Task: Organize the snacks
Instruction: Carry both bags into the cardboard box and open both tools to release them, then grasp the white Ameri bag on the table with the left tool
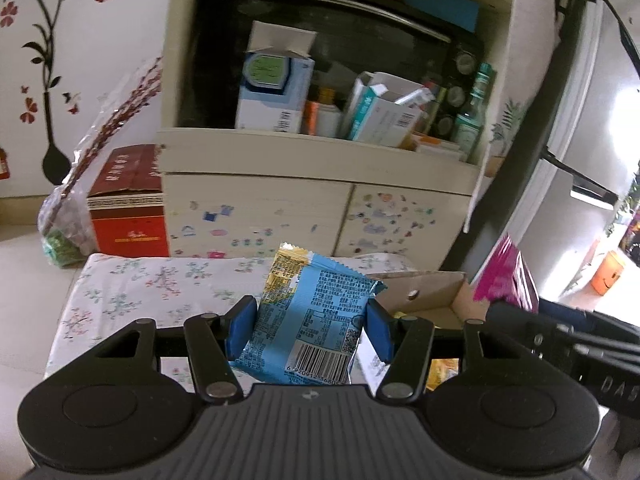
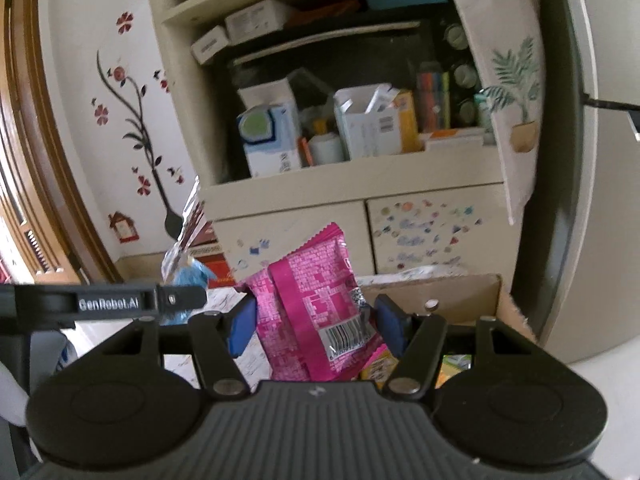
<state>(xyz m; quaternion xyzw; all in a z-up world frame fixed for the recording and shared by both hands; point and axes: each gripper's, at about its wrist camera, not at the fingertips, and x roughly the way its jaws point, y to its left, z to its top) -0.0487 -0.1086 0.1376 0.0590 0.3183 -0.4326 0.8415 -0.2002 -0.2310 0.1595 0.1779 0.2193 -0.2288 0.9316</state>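
My left gripper [image 1: 310, 326] is shut on a blue and yellow snack packet [image 1: 312, 316], its barcode side facing the camera, held above a floral-clothed table [image 1: 140, 292]. My right gripper [image 2: 316, 322] is shut on a pink snack packet [image 2: 316, 300], barcode side up. That pink snack packet [image 1: 506, 278] and the right gripper's black body also show at the right of the left wrist view. The blue packet [image 2: 192, 276] peeks behind the left gripper's arm in the right wrist view. A brown cardboard box [image 1: 436, 296] sits just beyond both grippers, with more snacks [image 2: 378, 366] inside.
A cream cabinet [image 1: 320, 160] stands behind the table, its open shelf crowded with boxes and bottles. Its door [image 2: 508, 92] hangs open at the right. A red carton [image 1: 128, 208] and a plastic bag [image 1: 64, 216] sit on the floor at the left.
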